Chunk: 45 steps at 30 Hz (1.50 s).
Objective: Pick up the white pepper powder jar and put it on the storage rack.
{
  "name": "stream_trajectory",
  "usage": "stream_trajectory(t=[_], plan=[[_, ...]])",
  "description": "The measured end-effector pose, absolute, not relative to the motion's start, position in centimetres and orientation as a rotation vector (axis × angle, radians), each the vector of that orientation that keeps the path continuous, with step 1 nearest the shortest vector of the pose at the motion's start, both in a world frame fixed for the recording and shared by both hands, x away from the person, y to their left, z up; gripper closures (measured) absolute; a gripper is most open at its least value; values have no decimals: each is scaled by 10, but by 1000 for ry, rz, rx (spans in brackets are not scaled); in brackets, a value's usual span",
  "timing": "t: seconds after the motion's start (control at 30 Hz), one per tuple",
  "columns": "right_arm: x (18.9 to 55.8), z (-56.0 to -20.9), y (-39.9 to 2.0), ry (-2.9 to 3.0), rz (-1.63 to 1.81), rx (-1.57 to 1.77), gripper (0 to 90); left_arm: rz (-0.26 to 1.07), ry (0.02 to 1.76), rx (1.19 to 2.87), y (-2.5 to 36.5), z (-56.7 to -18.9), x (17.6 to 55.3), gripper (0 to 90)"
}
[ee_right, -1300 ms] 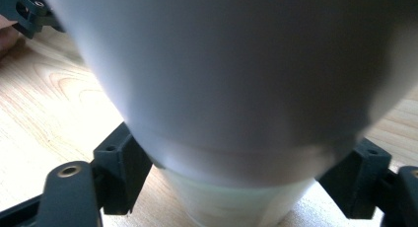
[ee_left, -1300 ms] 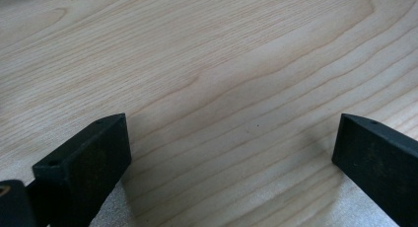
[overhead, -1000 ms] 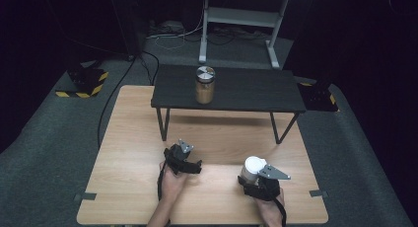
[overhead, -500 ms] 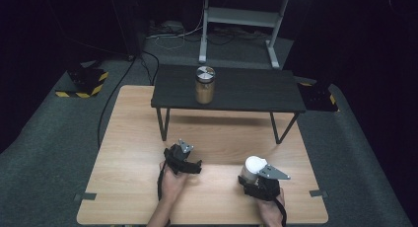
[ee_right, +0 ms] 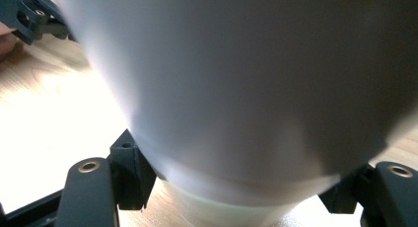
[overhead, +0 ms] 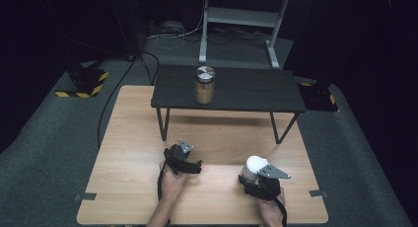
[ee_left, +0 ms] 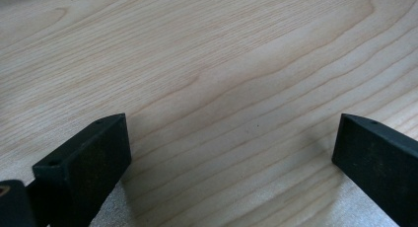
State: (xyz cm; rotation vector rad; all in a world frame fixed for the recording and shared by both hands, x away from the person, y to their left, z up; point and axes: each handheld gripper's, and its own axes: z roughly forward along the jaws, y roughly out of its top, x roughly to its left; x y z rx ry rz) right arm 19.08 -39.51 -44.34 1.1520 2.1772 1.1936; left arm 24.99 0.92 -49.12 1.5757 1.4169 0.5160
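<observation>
- Two grippers sit low on the worktop (overhead: 128, 187): left gripper (overhead: 183, 149) spread wide, holding nothing.
- Right gripper (overhead: 249, 173) is clamped around a white cup (overhead: 255, 166), seemingly upside down, at the near right.
- Squeezing too hard could crumple it; lifting fast could let it slip.

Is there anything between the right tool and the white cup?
Nothing visible. The right tool has just closed on the white cup, whose wall sits directly between its jaws on the wooden table.

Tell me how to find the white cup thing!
Start at the light wooden table and go to its near right corner. There the right gripper is shut on the white cup. The only other container, the brown jar, stands far off on the black bench.
</observation>
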Motion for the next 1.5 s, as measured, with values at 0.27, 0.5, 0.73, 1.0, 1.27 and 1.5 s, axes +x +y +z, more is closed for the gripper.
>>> stream_trajectory(t=[0.27, 0.5, 0.73, 1.0, 1.27, 1.5], plan=[[195, -434, -400, 2186, 1197, 1137, 301, 517, 1414, 1580, 10, -491, 250, 13], [201, -423, -402, 2201, 1186, 1118, 301, 516, 1417, 1575, 9, -491, 250, 13], [207, -413, -403, 2215, 1191, 1104, 301, 516, 1417, 1574, 9, -491, 250, 13], [220, -393, -410, 2232, 1213, 1082, 301, 516, 1417, 1574, 9, -491, 250, 13], [230, -367, -413, 2230, 1235, 1047, 301, 516, 1417, 1574, 9, -491, 250, 13], [236, -350, -416, 2225, 1251, 1035, 301, 517, 1412, 1581, 10, -491, 250, 14]])
